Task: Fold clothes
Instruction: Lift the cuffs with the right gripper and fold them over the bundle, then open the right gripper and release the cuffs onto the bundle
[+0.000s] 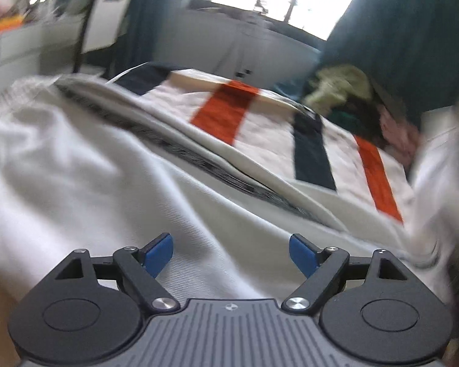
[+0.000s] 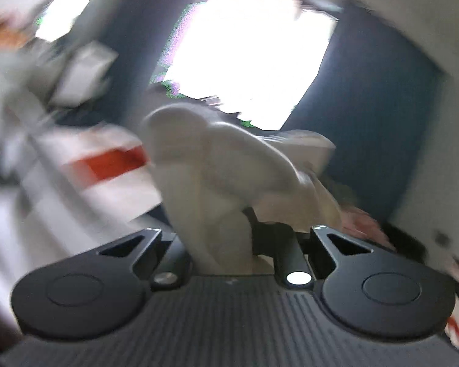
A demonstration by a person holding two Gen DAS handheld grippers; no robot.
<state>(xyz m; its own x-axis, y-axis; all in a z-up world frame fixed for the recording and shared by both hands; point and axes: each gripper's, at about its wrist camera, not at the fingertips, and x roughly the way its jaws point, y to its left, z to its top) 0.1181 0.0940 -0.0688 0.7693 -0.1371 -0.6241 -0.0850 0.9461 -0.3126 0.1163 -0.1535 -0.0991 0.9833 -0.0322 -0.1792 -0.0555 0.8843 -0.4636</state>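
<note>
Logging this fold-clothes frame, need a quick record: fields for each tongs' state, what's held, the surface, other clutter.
left tongs: open, blue pads apart, nothing between them, above the white garment
right tongs: shut on a bunched fold of white cloth
surface: bedspread with orange and navy stripes
clutter: pile of clothes at far right of the bed
image quality: both views motion-blurred

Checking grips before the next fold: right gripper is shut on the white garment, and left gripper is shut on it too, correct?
Not quite. The left gripper is open, blue pads apart above the white garment, as the left wrist view shows. The right gripper is indeed shut on it.
</note>
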